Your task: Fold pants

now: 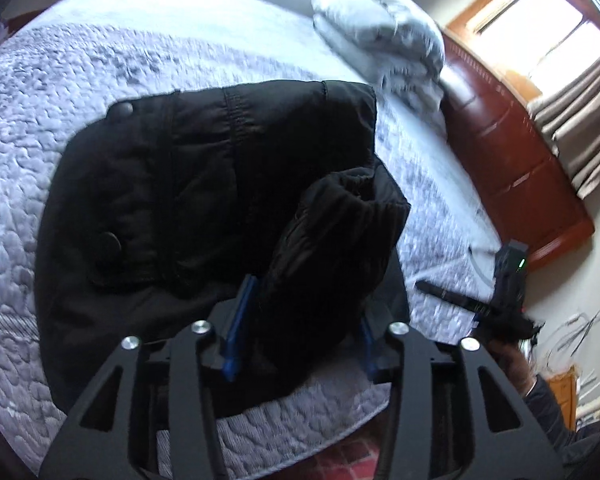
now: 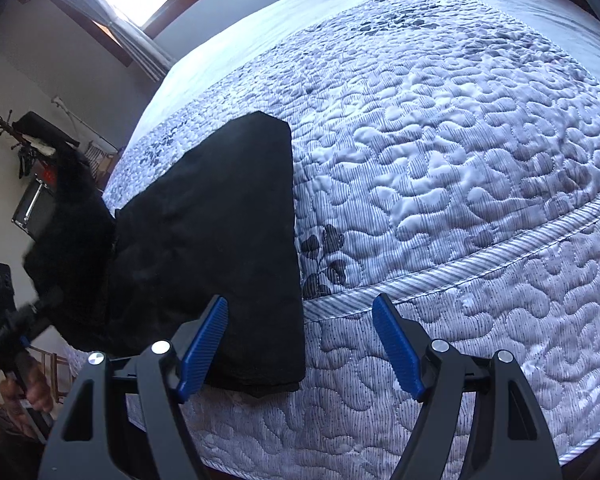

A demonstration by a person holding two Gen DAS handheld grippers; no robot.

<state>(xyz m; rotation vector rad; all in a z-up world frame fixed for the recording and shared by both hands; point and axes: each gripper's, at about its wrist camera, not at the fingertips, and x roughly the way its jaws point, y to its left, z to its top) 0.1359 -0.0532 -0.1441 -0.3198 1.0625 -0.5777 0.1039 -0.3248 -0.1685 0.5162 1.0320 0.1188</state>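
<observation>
Left wrist view: the black pants (image 1: pixel 204 200) are seen lying folded on the quilted bed (image 1: pixel 60 92), near its front edge, with a bunched cuffed end (image 1: pixel 340 232) raised over the stack toward 12 o'clock from the left hand-held gripper (image 1: pixel 300 320). That bunch is set between the blue pads (image 1: pixel 240 316); the jaws stand partly apart, and whether the cloth is pinched cannot be told. In the right wrist view the long axis of the pants (image 2: pixel 220 240) is seen running from 6 toward 12 o'clock, at 11 o'clock from the right hand-held gripper (image 2: pixel 300 344), whose jaws are spread wide with nothing between them, its left pad (image 2: pixel 204 344) just over the folded edge. The left hand is judged nearer to the loose end; the pillow (image 1: pixel 380 36) lies well apart at 1 o'clock.
</observation>
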